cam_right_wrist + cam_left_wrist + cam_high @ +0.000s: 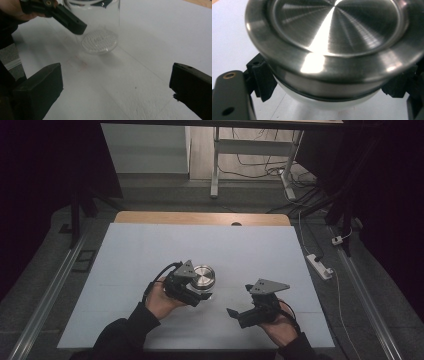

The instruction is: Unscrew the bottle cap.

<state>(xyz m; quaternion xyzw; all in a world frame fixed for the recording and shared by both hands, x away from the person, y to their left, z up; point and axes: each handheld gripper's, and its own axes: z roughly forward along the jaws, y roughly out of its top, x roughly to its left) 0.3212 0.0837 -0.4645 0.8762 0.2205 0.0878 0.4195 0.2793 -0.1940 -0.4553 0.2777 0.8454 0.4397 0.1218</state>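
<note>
Jaws: left gripper (197, 292) clamped on jar (203, 279), level; right gripper (235, 314) apart, empty, angled leftward.

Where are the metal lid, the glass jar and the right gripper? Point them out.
metal lid (337, 32): left gripper view, on its brushed top.
glass jar (100, 41): right gripper view, on its patterned base.
right gripper (236, 313): high view, between its fingers.

The worktop (150, 250) is covered by a white sheet, with a strip of bare wood showing along its far edge. A glass jar (203, 281) with a brushed-metal lid stands upright directly on the sheet, a little toward the near side from the middle. A faint straight line crosses the sheet just beside the jar's base, with a faint reddish smear nearer than the base.
</note>
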